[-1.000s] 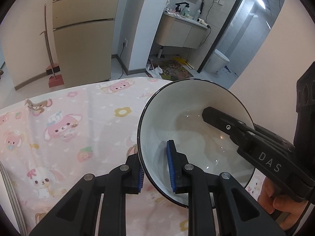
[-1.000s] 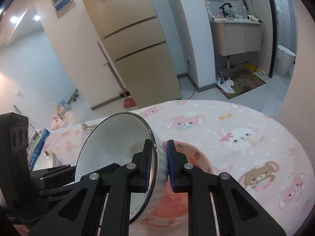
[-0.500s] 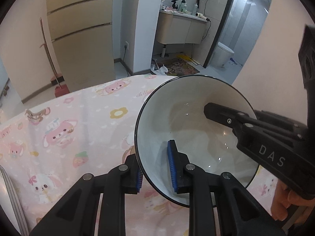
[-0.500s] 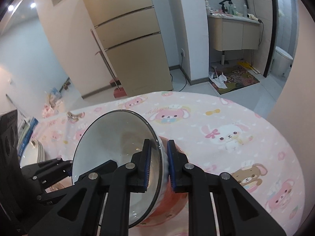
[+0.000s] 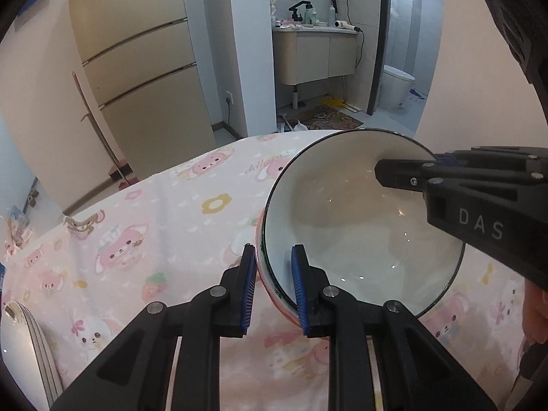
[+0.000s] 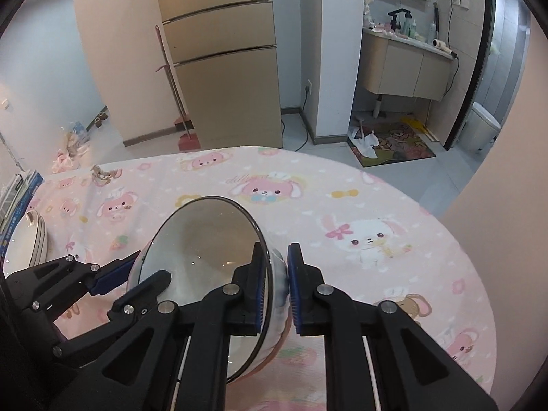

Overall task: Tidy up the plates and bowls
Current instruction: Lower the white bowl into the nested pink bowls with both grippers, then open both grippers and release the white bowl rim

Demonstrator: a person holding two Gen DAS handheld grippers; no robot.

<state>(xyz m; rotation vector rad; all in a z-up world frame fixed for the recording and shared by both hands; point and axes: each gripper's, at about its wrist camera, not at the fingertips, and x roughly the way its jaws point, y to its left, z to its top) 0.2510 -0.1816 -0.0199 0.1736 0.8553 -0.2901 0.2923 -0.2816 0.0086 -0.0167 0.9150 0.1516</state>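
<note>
A bowl, white inside with a dark rim, hangs tilted over the pink cartoon tablecloth, and both grippers hold it. My left gripper is shut on the near rim, one blue pad inside and one outside. My right gripper pinches the opposite wall of the bowl, and its jaws are closing on it. Each view shows the other tool: the right gripper at the bowl's far edge, the left gripper at its left edge. A pink dish peeks out beneath the bowl; contact cannot be told.
A stack of white plates stands on edge at the table's left, beside some books. The table's round edge drops to the floor ahead. A hand grips the right tool. A fridge and a bathroom lie beyond.
Both grippers have carried the bowl lower toward the cloth and rolled it. The pink dish, plainly seen behind it a second ago, is now mostly covered.
</note>
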